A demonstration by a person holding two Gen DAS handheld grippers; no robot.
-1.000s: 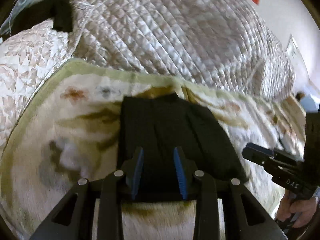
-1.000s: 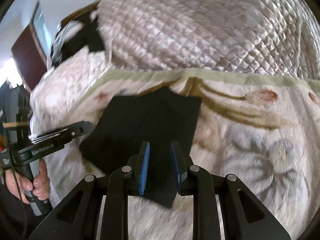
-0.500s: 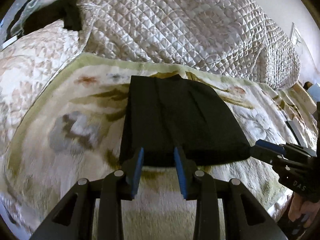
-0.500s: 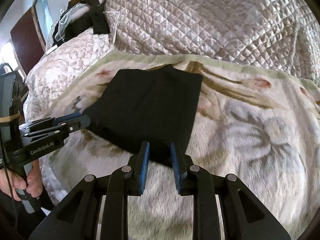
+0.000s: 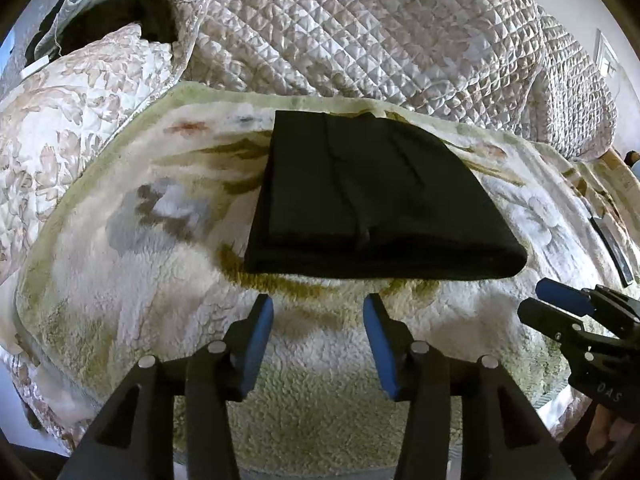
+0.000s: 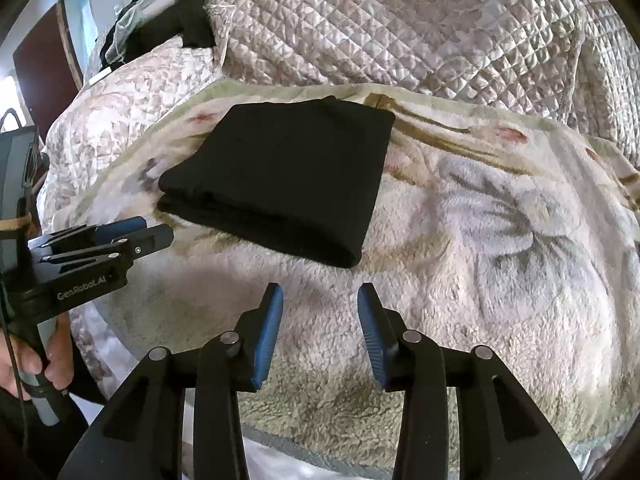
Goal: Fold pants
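Both claws just short of pants [image 5: 372, 204]

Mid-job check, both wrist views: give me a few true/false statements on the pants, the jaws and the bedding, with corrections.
1. The black pants lie folded into a compact stack on the floral fleece blanket. True.
2. The left gripper is clamped on the pants' near edge. False: its jaws are opening, nothing between them, short of the pants.
3. The right gripper holds no cloth. True: its jaws are opening, empty.
4. The pants hang off the bed's edge. False: they rest wholly on the blanket.
5. A quilted cover lies beyond the pants. True.
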